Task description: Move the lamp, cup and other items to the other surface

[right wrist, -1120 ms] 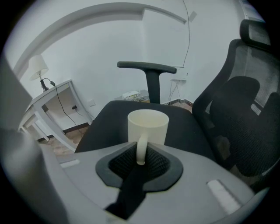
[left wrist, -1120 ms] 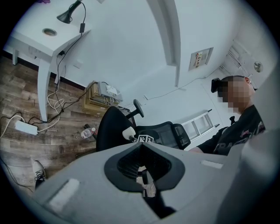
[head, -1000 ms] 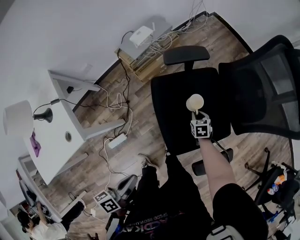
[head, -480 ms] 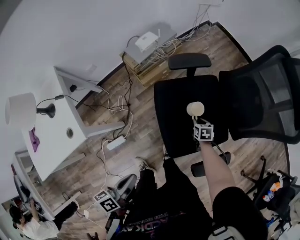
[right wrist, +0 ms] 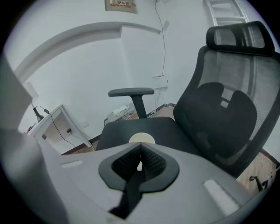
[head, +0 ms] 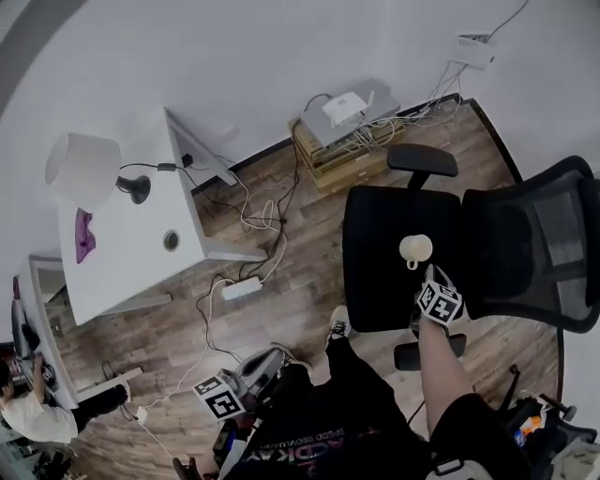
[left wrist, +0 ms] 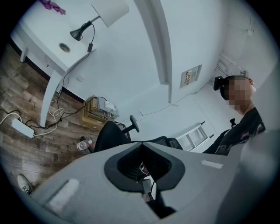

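A cream cup (head: pixel 415 248) stands on the black seat of an office chair (head: pixel 380 281). My right gripper (head: pixel 425 277) hovers just near of the cup and is apart from it. Its jaws have just closed with nothing between them. The right gripper view looks over the shut gripper (right wrist: pixel 140 164) at the cup (right wrist: pixel 141 138) on the seat (right wrist: pixel 127 127). A white-shaded lamp (head: pixel 84 159) and a purple item (head: pixel 84 234) sit on the white desk (head: pixel 122 267) at the left. My left gripper (head: pixel 267 354) hangs low by the person's legs, shut and empty (left wrist: pixel 142 168). The lamp (left wrist: pixel 109 11) also shows in its view.
Cables and a power strip (head: pixel 242 287) lie on the wooden floor between desk and chair. A stack of boxes with a router (head: pixel 347 131) stands by the wall. The chair's mesh backrest (right wrist: pixel 223 109) rises at the right. Another person (head: pixel 28 412) is at the lower left.
The right gripper has let go of the cup on the seat, drawn back and up from it, and shut. The head view has swung, so the desk shows more.
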Demonstrator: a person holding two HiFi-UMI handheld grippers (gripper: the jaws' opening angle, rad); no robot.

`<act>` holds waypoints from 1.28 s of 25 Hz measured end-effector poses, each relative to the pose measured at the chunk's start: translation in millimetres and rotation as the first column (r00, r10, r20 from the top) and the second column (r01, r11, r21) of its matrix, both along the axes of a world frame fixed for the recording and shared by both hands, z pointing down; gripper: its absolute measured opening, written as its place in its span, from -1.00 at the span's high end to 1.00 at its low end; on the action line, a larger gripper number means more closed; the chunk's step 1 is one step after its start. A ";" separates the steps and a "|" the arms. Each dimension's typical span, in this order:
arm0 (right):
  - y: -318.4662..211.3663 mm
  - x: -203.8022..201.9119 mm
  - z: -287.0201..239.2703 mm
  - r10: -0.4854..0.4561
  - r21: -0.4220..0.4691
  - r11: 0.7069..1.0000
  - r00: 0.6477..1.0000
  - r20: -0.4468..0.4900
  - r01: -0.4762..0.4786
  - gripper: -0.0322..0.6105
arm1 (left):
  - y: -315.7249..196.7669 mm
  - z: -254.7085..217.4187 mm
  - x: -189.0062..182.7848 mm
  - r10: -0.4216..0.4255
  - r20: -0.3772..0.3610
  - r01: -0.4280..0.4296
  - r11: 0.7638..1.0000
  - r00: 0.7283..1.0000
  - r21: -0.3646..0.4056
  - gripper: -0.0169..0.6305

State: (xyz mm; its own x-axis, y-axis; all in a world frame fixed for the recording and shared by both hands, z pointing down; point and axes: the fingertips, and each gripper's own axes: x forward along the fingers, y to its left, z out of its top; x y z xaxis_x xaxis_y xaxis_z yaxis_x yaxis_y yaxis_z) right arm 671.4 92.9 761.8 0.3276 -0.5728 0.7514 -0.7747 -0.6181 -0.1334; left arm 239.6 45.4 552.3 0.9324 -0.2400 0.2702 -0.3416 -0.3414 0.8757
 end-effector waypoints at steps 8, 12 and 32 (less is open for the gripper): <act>-14.7 -38.9 -74.2 -0.079 0.086 0.992 0.991 -0.106 0.088 0.90 | -1.8 -13.1 -62.9 -0.072 -0.055 0.075 0.996 0.996 0.039 0.95; -20.3 -82.4 -116.1 -0.132 0.111 0.982 0.975 -0.178 0.153 0.90 | -1.3 -20.8 -113.0 -0.101 -0.078 0.106 0.992 0.992 0.061 0.95; -32.2 -559.4 -224.9 -0.750 0.432 0.585 0.661 -0.034 0.686 0.89 | 30.3 -55.8 -337.5 -0.217 -0.194 0.252 0.951 0.957 0.177 0.95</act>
